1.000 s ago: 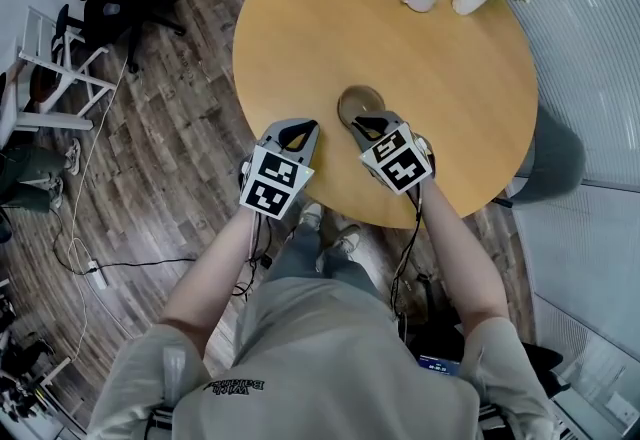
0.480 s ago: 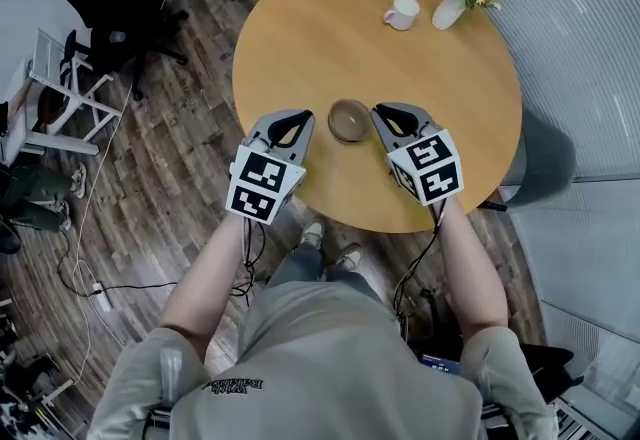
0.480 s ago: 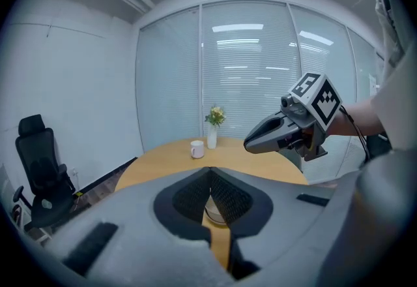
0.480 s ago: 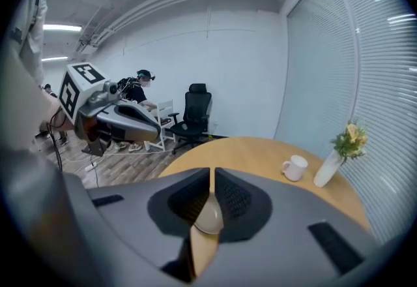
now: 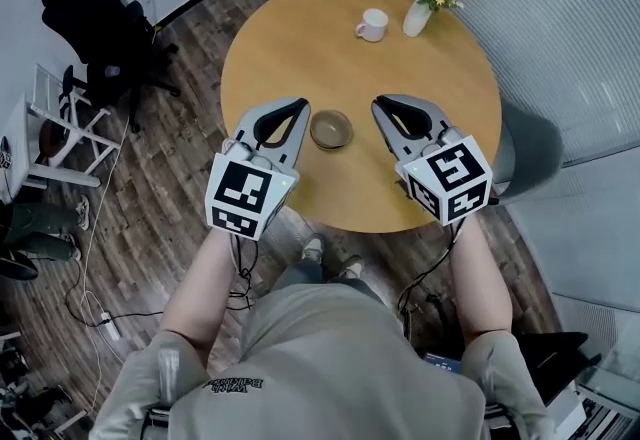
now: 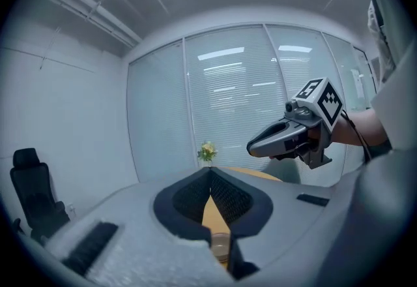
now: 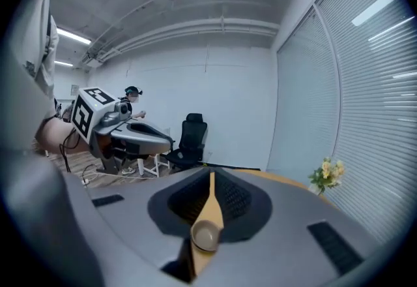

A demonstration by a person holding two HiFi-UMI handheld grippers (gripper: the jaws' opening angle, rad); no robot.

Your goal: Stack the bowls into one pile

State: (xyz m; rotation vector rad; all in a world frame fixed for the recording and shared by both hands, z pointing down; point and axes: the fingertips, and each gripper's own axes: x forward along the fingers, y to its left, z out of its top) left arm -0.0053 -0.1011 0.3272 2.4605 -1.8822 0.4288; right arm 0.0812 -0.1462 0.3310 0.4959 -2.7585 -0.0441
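Observation:
A brown bowl pile (image 5: 330,128) sits on the round wooden table (image 5: 300,38) near its front edge; I cannot tell how many bowls are in it. My left gripper (image 5: 297,106) hangs above the table just left of the bowls, shut and empty. My right gripper (image 5: 383,104) hangs to their right, also shut and empty. Neither touches the bowls. In the left gripper view the bowls (image 6: 220,246) show below the shut tips (image 6: 210,171), with the right gripper (image 6: 251,147) beyond. In the right gripper view the bowls (image 7: 206,237) appear through the slit, and the left gripper (image 7: 171,143) is at left.
A white mug (image 5: 372,24) and a small vase of flowers (image 5: 420,8) stand at the table's far side. A black office chair (image 5: 95,18) and a white frame (image 5: 50,118) are on the wood floor at left. Blinds line the right wall.
Both grippers have risen toward the head camera and spread apart. The right one, earlier right beside the bowls, is now clear of them. The bowls stay put on the table.

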